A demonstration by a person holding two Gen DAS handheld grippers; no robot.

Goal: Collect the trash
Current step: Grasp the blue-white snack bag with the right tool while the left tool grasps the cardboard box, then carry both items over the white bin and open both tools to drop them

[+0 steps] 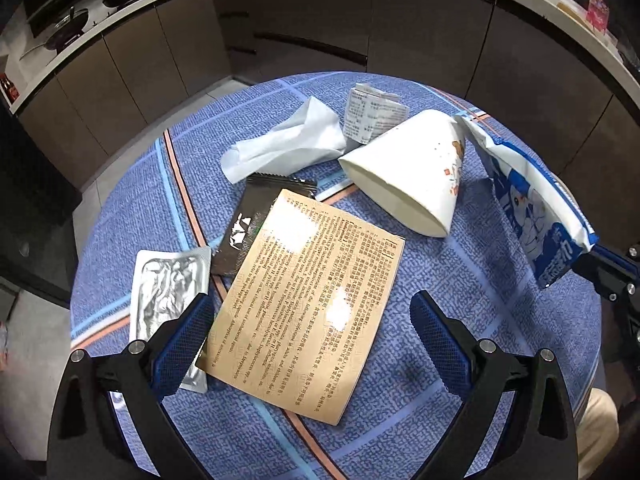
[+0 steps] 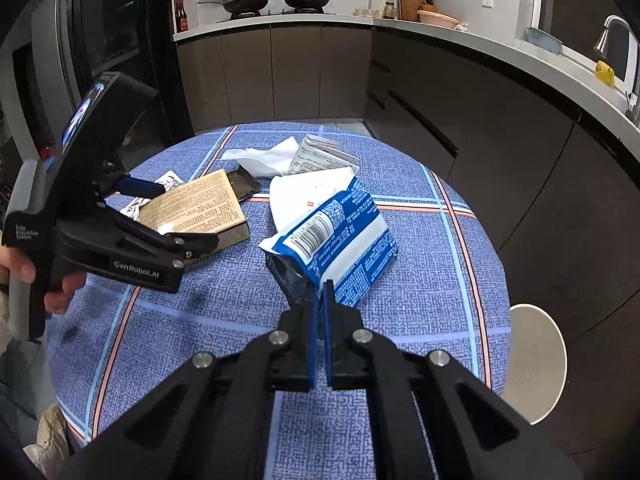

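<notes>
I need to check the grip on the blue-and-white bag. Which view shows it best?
The right wrist view: the right gripper is shut on the bag at its torn edge, with barcode and back print in full view. The left wrist view shows the bag only at the frame's right edge, stretched by the fisheye.

Counted on the table: one paper cup point(image 1: 416, 172), one tissue point(image 1: 288, 140), three wrappers point(image 1: 170, 284), two leaflets point(image 1: 308, 304).

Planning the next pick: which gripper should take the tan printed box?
Left. The left gripper is open with the tan printed box between its fingers, while the right gripper is shut on the blue-and-white bag.
</notes>
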